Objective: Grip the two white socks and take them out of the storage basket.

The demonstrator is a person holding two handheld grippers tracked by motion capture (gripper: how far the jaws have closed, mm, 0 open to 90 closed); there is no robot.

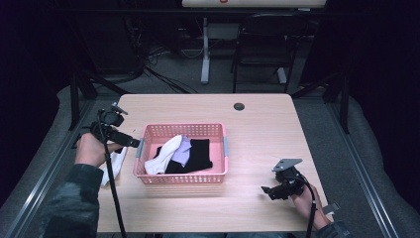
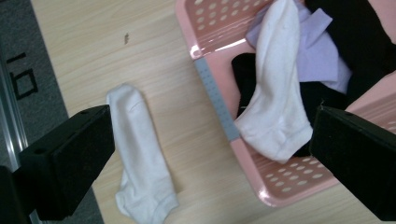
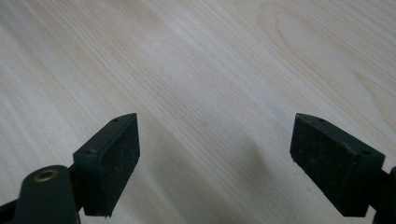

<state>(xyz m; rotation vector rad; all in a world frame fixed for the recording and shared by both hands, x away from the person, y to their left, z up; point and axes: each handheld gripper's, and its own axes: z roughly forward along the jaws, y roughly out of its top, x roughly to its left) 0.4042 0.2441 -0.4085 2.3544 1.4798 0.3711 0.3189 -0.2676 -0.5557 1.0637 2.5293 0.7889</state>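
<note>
Far left of the high view, the left gripper [image 1: 132, 143] hangs with its jaws spread wide and nothing in them, just off the basket's left wall. Below it, at the left edge of the table [image 1: 257, 119], lies one white sock [image 1: 115, 166] flat on the wood, clear of the basket [image 1: 184, 179] (close beside it, not touching, going by the left gripper view).

Mid-frame, the pink basket holds a heap: one white sock [image 2: 275, 93] draped over the top, one lilac piece [image 2: 320, 51], and black ones [image 2: 359, 32] I can't count, since they overlap.

Lower right, the right gripper [image 1: 269, 192] sits low over bare wood, jaws wide too, holding nothing.

What could go wrong, I'd guess: a reach into that heap may pinch two layers at once, since the white sock lies right on the black. The basket is light-looking plastic, so a snagged toe could drag or tip it. The lone sock could also slide off the near edge if brushed.
</note>
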